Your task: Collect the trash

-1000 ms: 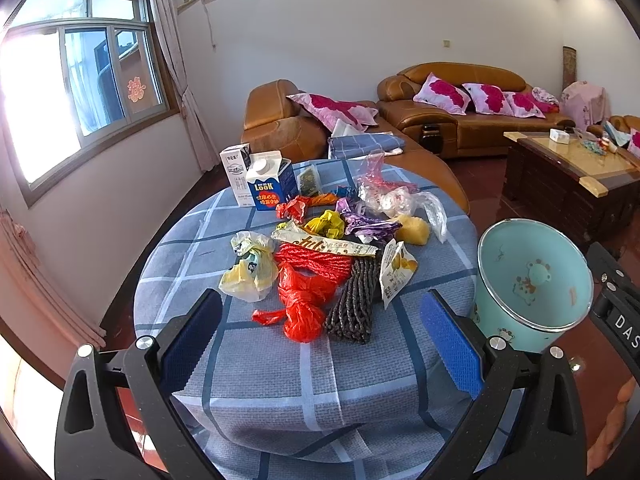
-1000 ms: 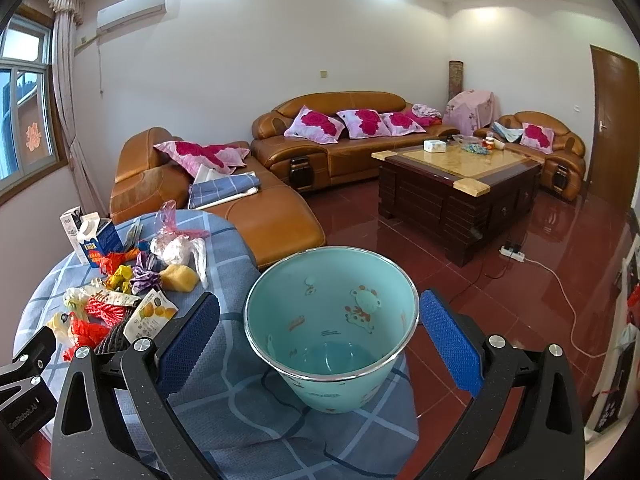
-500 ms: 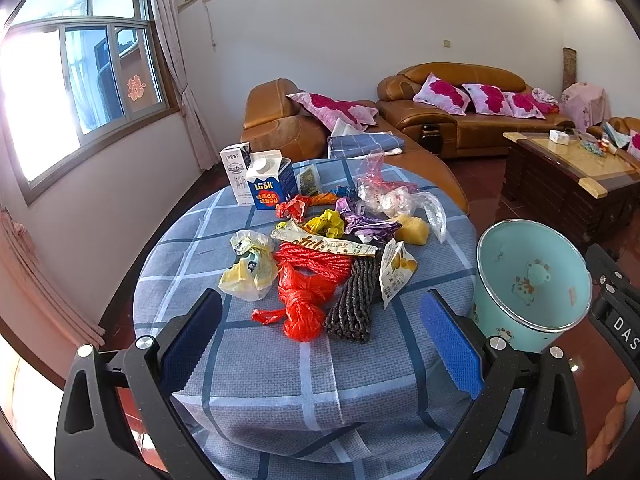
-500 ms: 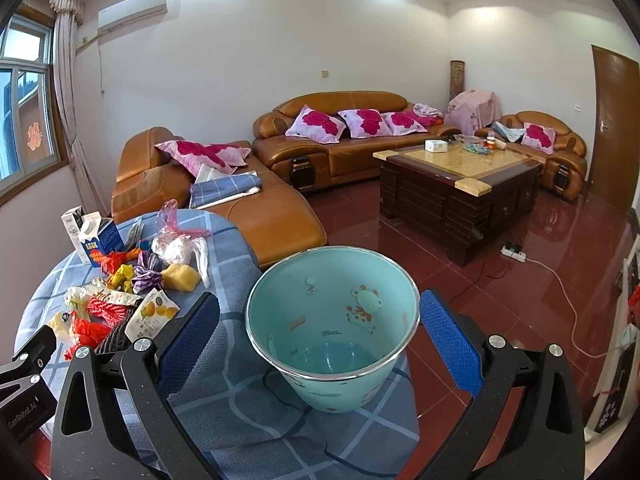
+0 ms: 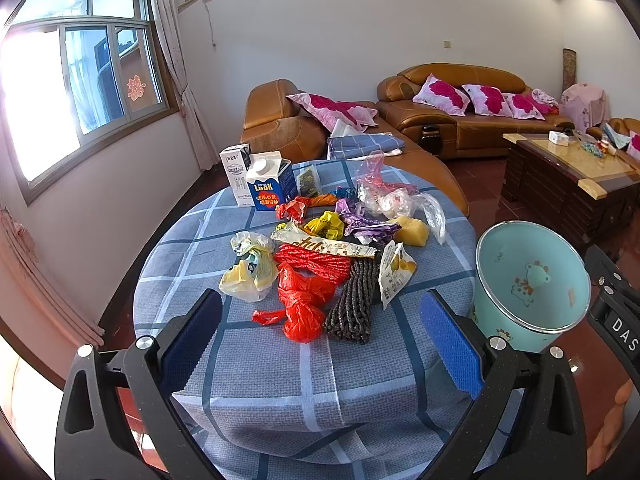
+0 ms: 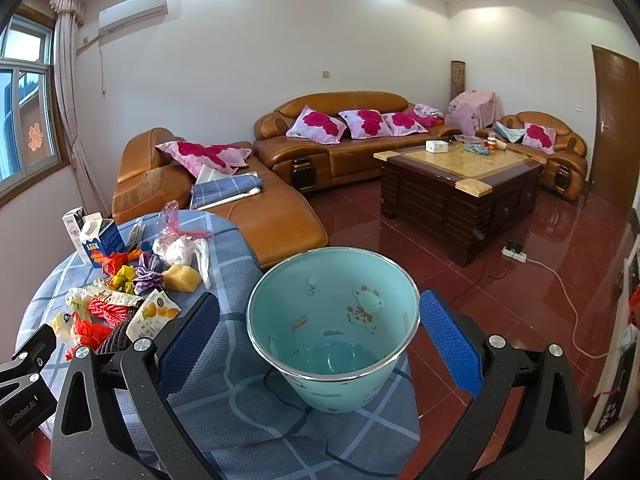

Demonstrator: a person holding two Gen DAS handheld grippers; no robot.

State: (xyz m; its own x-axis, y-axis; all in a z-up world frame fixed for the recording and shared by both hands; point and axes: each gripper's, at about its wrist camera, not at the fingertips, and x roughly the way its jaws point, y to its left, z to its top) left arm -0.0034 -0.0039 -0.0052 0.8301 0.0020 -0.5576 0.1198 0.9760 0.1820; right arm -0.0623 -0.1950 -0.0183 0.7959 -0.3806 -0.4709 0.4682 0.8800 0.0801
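A pile of trash lies on the round table with the blue checked cloth (image 5: 280,364): a red plastic bag (image 5: 302,308), a dark rope bundle (image 5: 354,306), a red rope bundle (image 5: 314,260), a yellow-white bag (image 5: 248,270), wrappers and two cartons (image 5: 270,186). A mint green bin (image 5: 528,284) stands at the table's right edge and looks empty in the right wrist view (image 6: 332,328). My left gripper (image 5: 320,334) is open and empty, just short of the red bag. My right gripper (image 6: 320,338) is open, its jaws on either side of the bin, apart from it.
Brown leather sofas (image 6: 340,140) with pink cushions stand behind the table. A dark wooden coffee table (image 6: 460,184) is to the right, with a power strip and cord (image 6: 516,254) on the red tiled floor. A window (image 5: 80,84) is at the left.
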